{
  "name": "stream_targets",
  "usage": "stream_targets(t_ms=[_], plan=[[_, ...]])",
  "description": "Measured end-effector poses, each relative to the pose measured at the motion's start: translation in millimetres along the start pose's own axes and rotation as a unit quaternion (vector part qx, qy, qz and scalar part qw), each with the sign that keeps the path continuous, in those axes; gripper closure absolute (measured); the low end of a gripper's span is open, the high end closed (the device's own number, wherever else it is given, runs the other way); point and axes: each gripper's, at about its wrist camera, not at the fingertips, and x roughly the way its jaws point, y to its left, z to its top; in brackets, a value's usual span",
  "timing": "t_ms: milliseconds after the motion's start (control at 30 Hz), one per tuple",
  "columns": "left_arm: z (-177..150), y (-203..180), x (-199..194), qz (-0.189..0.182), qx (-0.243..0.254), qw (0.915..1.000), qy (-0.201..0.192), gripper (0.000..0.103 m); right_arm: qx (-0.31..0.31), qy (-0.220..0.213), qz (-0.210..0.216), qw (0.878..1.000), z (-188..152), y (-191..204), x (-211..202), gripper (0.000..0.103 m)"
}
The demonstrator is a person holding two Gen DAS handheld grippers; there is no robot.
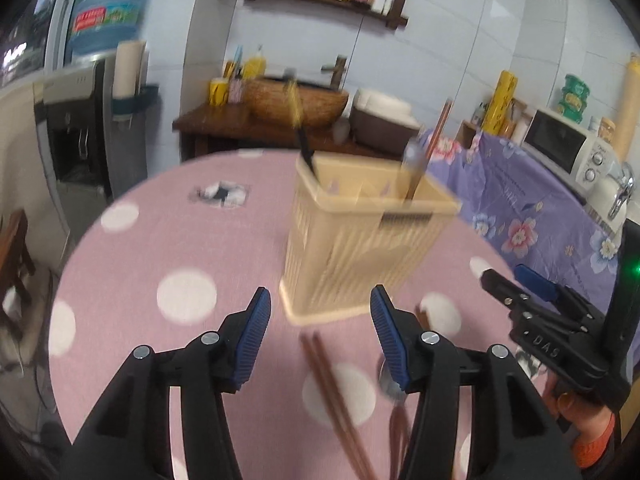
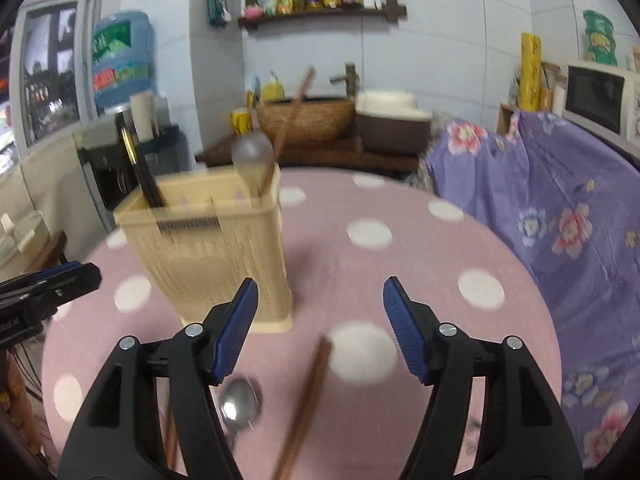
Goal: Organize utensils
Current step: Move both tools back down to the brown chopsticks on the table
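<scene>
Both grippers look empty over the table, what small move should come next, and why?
Probably lower the open right hand-held gripper onto the chopsticks lying on the table; they and a spoon remain outside the beige holder.

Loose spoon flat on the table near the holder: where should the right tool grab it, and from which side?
Judging from the right wrist view, grip the spoon at the neck just behind its bowl, coming straight down from above. It lies flat on the tablecloth, bowl toward the utensil holder, so only a top-down pinch across the thin handle fits. The right tool is open; most of the handle is hidden.
</scene>
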Motion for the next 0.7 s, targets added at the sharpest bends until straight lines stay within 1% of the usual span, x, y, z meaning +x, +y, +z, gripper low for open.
stream_targets(t_ms=[67,167,233,367,433,500,700], plan=[[-20.4,6.2,8.5,0.001,-0.012,0.9995,0.030,0.053,0.013,0.025,-0.008,1.000,-21.5,-5.8,3.0,0.038],[-47.8,12.7,20.4,-0.007,-0.032,0.9969,0.072,0.056,0.030,0.064,-0.013,0.997,-50.8,-11.2,8.7,0.038],[-59.3,12.5,24.1,-0.009,-0.035,0.9956,0.086,0.058,0.034,0.077,-0.013,0.996,-62.5,-11.9,10.6,0.038],[-70.3,4.2,26.5,0.001,-0.019,0.9954,0.093,0.061,0.037,0.089,-0.018,0.995,-75.3,-9.0,10.2,0.038],[-73.7,0.7,28.7,0.001,-0.015,0.9950,0.099,0.062,0.038,0.091,-0.019,0.995,-79.1,-8.3,8.6,0.038],[-78.0,-3.1,31.1,0.003,-0.010,0.9947,0.102,0.063,0.035,0.091,-0.019,0.995,-79.4,-6.8,7.5,0.038],[-83.8,-13.1,38.8,0.018,0.009,0.9936,0.111,0.069,0.034,0.090,-0.019,0.995,-80.8,-5.0,5.5,0.038]])
